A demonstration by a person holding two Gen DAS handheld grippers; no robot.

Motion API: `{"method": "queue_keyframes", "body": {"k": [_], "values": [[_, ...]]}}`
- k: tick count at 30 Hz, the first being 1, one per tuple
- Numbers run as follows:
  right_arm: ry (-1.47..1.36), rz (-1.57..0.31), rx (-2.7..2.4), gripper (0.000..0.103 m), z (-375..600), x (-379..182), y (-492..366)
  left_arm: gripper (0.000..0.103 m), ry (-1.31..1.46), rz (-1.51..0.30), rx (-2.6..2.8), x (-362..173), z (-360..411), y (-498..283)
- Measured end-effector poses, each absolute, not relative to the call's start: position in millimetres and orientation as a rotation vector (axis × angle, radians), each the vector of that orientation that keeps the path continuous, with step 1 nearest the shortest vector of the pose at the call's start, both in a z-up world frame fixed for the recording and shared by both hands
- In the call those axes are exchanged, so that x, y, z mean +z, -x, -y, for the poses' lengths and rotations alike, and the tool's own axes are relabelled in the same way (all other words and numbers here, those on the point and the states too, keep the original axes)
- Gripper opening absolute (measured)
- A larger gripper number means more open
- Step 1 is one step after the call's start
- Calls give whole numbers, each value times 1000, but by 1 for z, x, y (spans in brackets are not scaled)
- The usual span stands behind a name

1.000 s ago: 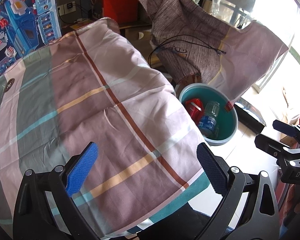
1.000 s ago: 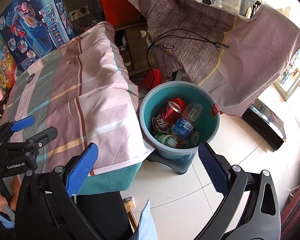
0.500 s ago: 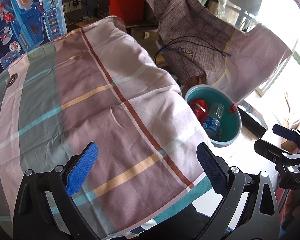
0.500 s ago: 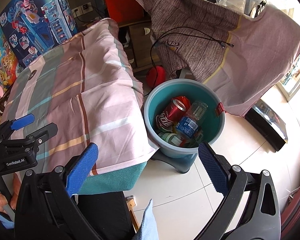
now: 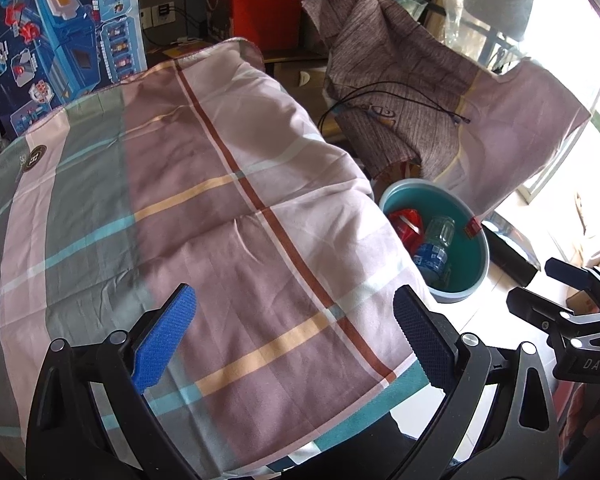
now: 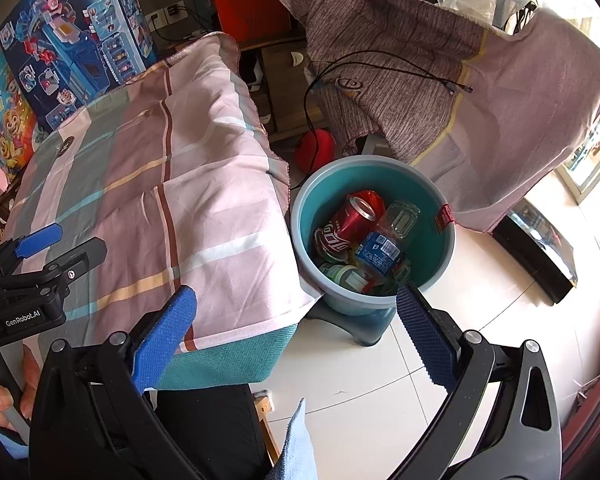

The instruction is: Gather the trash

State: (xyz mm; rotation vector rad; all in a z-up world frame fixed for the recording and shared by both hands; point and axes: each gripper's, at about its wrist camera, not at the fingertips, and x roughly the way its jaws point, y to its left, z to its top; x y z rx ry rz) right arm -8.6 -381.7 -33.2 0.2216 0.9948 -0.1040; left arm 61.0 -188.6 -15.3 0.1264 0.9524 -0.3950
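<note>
A teal bucket stands on the floor beside the checked tablecloth. Inside lie a red cola can, a clear bottle with a blue label and a green-labelled item. My right gripper hovers open over the table's corner, near the bucket, with nothing between its fingers. My left gripper is open above the tablecloth, holding nothing. The bucket with the bottle lies to its right. Each gripper shows in the other's view: the right gripper, the left gripper.
A brown cloth with a black cable drapes over furniture behind the bucket. Toy boxes stand at the back left. A red ball sits on the floor. A hand holds the left gripper's handle. White tiled floor lies in front.
Both views have drifted slightly: the left gripper has pulled back and left over the tablecloth, so the bucket sits further right. Both grippers stay open and empty.
</note>
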Motion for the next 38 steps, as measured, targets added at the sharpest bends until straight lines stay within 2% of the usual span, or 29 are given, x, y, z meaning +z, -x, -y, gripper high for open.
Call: {"method": "queue_keyframes", "body": {"k": [38], "values": [[-221,-1003,-94,96,376,-38,0,99,-143,-992,-276,-25,180,-69]]}}
